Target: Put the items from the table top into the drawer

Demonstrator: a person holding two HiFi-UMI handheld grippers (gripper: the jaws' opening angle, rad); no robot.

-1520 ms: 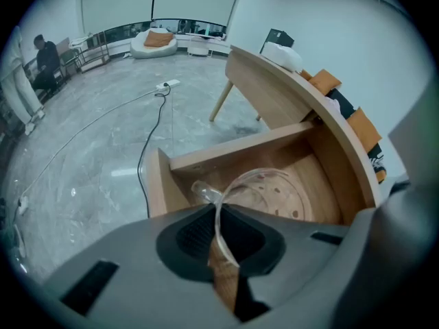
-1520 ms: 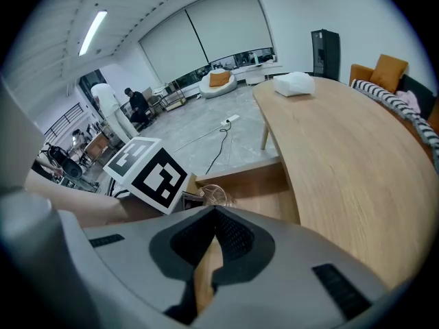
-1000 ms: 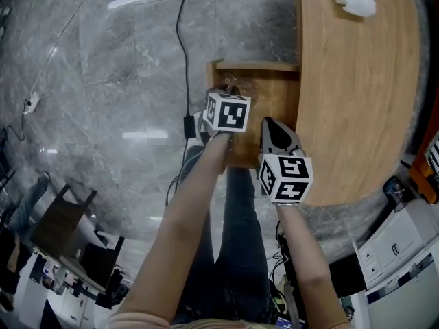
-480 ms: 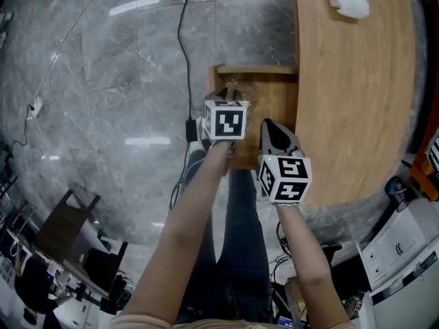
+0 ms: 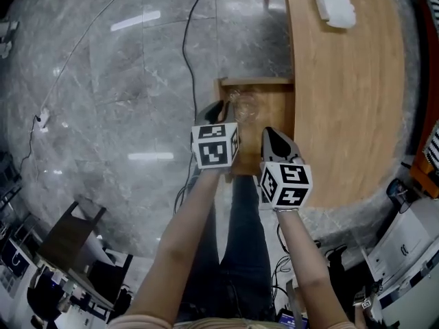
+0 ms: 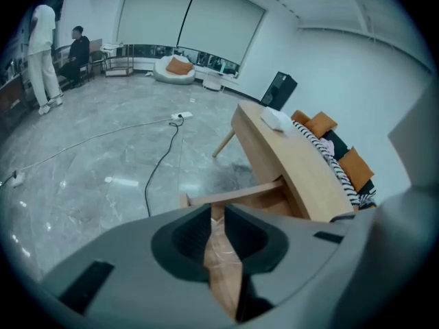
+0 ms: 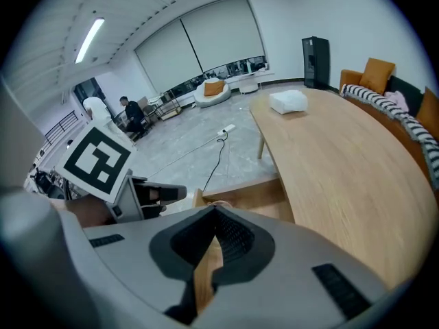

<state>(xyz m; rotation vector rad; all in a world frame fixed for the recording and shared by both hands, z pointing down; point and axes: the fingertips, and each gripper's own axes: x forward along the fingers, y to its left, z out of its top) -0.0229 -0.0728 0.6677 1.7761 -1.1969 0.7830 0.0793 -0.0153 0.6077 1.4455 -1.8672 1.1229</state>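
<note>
The wooden drawer stands pulled out from the table. A clear plastic bag lies inside it. Raised above the drawer's front, my left gripper has its jaws apart and closing, with nothing held between them; through the gap I see the clear plastic bag and the drawer below. Beside it my right gripper hovers at the table's edge, jaw tips together and empty. A white packet rests at the table's far end, also in the right gripper view.
A black cable runs over the grey marble floor to a power strip. Chairs stand at the lower left. A sofa with orange cushions lies beyond the table. Two people are far off.
My left gripper let go of the clear bag, opened and rose out of the drawer toward me. The bag stays in the drawer. The right gripper lifted slightly.
</note>
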